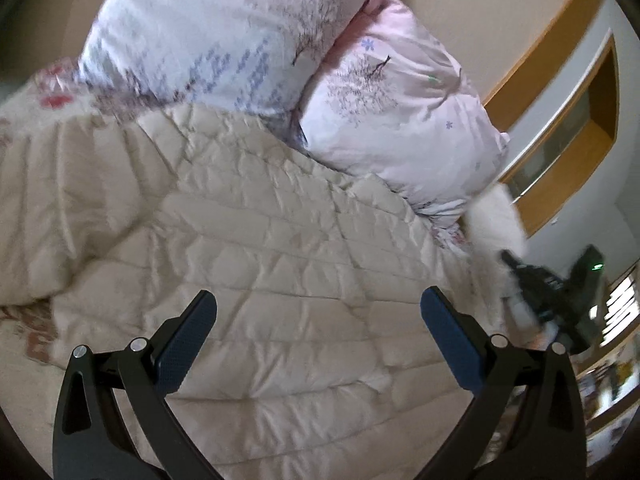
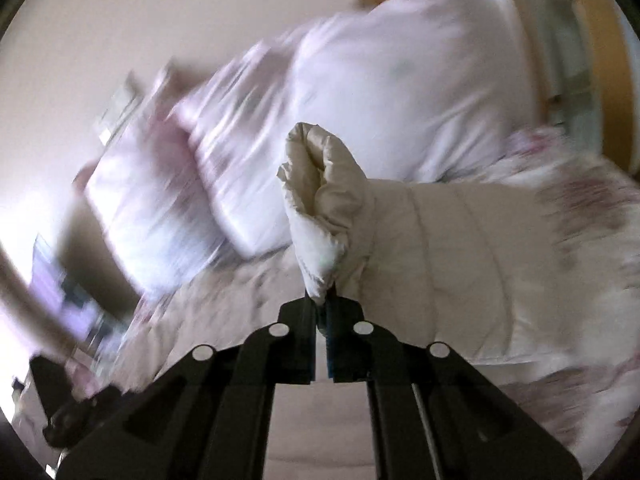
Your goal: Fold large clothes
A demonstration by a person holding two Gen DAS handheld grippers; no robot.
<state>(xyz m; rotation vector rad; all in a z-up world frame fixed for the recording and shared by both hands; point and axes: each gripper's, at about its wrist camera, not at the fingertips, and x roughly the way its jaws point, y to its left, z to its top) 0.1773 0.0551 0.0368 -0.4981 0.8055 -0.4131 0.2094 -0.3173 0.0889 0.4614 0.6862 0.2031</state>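
Plainly, the left wrist view shows the left gripper (image 1: pixel 318 320) hovering over a cream quilted garment (image 1: pixel 260 248) spread across the bed, its two blue-padded fingers (image 1: pixel 188 348) spread wide with nothing between them, probably so it can drop onto a fresh edge of the fabric. Two pink floral pillows (image 1: pixel 400 112) lean against the wall beyond the garment, out of the folding area. At the right edge the right gripper (image 1: pixel 548 292) appears, with white fabric rising from it. A floral bedsheet (image 1: pixel 28 336) peeks out at the left, beneath the garment. Turning to the right wrist view, which is heavily smeared by motion, the right gripper (image 2: pixel 323 304) has its fingers pressed nearly together on a bunched corner of the quilted garment (image 2: pixel 320 200), and the pinched fold stands up above the tips. The grip sits at a corner, likely because lifting there lets the whole panel be carried over itself. Behind, the pillows (image 2: pixel 380 92) look like two or perhaps three; the blur makes the count uncertain. One garment is in play, held by one gripper.
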